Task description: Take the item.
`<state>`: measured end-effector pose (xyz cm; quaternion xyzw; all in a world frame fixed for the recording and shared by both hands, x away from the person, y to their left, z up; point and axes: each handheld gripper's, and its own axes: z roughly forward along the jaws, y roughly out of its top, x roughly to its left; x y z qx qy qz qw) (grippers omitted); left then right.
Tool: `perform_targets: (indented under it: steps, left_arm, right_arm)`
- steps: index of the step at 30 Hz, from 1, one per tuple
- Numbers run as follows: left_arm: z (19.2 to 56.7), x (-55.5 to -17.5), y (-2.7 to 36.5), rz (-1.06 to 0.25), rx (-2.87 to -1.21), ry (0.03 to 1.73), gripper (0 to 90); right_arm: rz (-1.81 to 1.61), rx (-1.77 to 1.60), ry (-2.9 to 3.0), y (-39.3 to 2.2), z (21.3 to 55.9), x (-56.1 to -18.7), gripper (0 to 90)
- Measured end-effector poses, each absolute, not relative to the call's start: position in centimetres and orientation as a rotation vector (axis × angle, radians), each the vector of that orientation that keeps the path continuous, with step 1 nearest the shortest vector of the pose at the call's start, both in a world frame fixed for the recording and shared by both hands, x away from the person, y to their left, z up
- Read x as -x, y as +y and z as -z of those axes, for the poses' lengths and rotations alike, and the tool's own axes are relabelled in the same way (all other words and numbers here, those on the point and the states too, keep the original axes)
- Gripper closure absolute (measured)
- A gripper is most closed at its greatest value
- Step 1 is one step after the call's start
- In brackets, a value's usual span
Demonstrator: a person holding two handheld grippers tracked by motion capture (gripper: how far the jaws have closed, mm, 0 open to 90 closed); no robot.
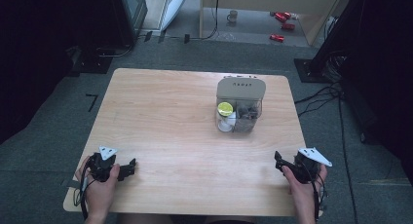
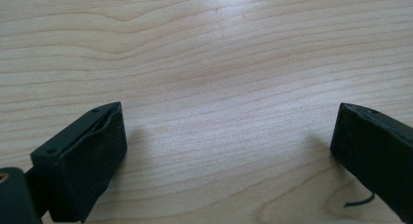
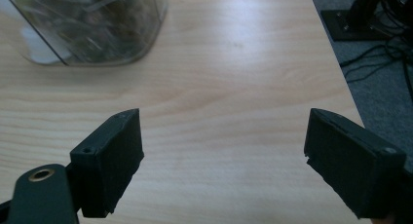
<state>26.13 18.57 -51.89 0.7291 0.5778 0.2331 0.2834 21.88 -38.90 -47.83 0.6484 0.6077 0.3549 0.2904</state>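
A clear plastic container (image 1: 240,107) with a beige lid stands on the wooden table (image 1: 170,136), right of centre toward the back. Inside it I see a yellow-green round piece (image 1: 225,107), something white and a dark grey heap. My left gripper (image 1: 130,168) rests at the table's front left corner, held in a hand; in the left gripper view its jaws stand wide apart over bare wood, so the left gripper (image 2: 229,151) is open. My right gripper (image 1: 278,160) lies at the front right corner. The right gripper (image 3: 224,160) is open and empty, with the container (image 3: 92,27) ahead to its left.
Grey carpet surrounds the table. Dark stands and cables (image 1: 331,63) sit off the right side, and the table's right edge (image 3: 341,83) runs close to my right gripper. A mug (image 1: 233,15) and red items (image 1: 282,19) lie on the floor beyond the table.
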Motion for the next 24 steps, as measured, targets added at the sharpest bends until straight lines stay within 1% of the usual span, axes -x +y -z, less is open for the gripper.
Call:
perform_targets:
  steps: [12, 24]
  left_arm:
    - [51.9, -26.2, 18.5, -0.625, -1.948, 1.549, 0.0]
    - [51.9, -26.1, 18.4, -0.631, -1.941, 1.563, 0.0]
  right_arm:
    - [-1.045, -1.653, 1.589, -36.0, 42.0, -25.9, 18.2]
    - [-1.084, -1.608, 1.610, -34.7, 40.2, -29.8, 22.2]
